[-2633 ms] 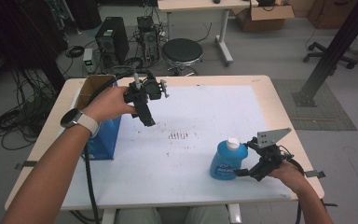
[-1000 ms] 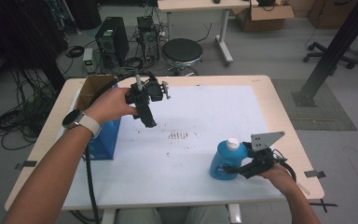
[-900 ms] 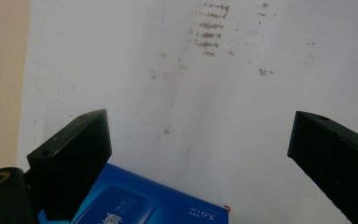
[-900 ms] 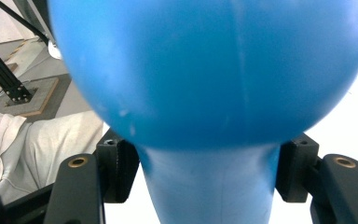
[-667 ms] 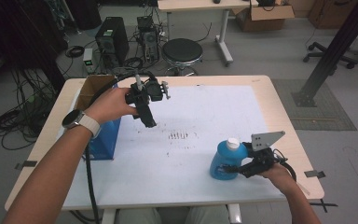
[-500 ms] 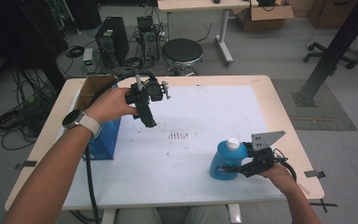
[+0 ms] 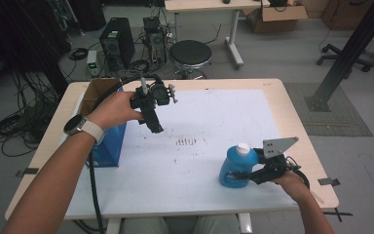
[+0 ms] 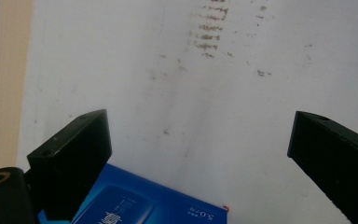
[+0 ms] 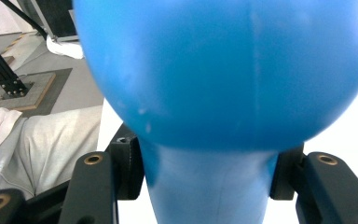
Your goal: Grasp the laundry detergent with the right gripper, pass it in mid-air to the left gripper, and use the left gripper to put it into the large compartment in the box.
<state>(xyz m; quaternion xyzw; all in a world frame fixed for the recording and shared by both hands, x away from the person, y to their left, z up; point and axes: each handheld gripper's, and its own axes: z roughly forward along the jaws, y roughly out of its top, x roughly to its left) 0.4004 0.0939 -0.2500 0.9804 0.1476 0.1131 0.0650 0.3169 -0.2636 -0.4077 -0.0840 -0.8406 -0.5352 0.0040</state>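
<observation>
A blue plastic bottle (image 7: 234,168) with a white cap stands on the white sheet near the table's front right. My right gripper (image 7: 253,171) comes in from its right side, low. In the right gripper view the bottle (image 9: 223,70) looms large and its narrow part sits between the two black jaws, whose pads press on both sides. These jaws have just been closing on it. My left gripper (image 7: 155,126) hangs above the sheet's left part, pointing down, open and with nothing between its jaws (image 8: 200,154).
A blue carton (image 7: 108,144) with open brown flaps stands at the table's left edge, its printed side (image 8: 149,205) just under my left gripper. Dark smudges (image 7: 187,142) mark the white sheet (image 7: 209,112) mid-table. A stool (image 7: 190,53) stands beyond the far edge.
My right gripper has slid in from the right up against the bottle and its jaws have come together around it. The left hand and gripper have kept still.
</observation>
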